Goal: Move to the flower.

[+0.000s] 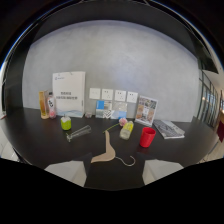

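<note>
The flower (121,121) is a small pink bloom on a thin green stem. It lies on the dark table (35,135) beside a pale yellow bottle (127,130), well beyond my gripper. My gripper (114,197) shows only as a dark mass nearest the camera, and its fingers cannot be made out. A wooden hanger (107,152) with a metal hook lies between the gripper and the flower.
A red cup (147,136) stands right of the yellow bottle. A clear glass (79,133) lies on its side near a small green bottle (66,122). At the back are a white sign (69,93), juice bottles (46,104), a framed picture (146,110) and a magazine (169,129).
</note>
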### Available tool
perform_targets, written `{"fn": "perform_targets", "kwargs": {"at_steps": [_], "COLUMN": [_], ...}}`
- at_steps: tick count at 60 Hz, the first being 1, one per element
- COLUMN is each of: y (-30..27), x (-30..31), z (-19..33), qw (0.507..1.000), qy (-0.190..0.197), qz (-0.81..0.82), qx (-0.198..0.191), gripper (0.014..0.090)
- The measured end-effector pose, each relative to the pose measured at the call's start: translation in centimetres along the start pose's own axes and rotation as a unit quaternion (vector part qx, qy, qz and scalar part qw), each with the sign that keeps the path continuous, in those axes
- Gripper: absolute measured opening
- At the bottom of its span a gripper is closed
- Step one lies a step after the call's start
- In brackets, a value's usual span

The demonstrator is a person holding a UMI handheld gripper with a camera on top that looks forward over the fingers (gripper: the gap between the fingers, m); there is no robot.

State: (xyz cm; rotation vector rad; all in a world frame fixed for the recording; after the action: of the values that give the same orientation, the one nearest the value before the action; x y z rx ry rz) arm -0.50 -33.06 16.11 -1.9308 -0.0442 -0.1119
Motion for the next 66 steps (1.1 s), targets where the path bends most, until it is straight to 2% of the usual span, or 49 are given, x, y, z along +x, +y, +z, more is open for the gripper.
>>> {"fn": "perform_targets", "kwargs": {"at_steps": [14, 25, 42, 54, 66], "y": [-0.2, -1.6, -5.1, -6.1, -5.1], "x": [-0.4, -0.1, 0.2, 0.5, 0.9], "z": [0.5, 4.0, 15.7, 25.3, 32.5], "qw": [1.000, 0.999, 0.999, 0.997, 0.992], "qy": [0.006, 0.014, 0.002, -0.008, -0.016], "qz": [0.000, -0.003, 0.009, 0.020, 0.026], "qx": [-0.017, -0.032, -0.038, -0.077, -0.126], "gripper": [0.0850, 0.0850, 0.0855, 0.0849, 0.0853]}}
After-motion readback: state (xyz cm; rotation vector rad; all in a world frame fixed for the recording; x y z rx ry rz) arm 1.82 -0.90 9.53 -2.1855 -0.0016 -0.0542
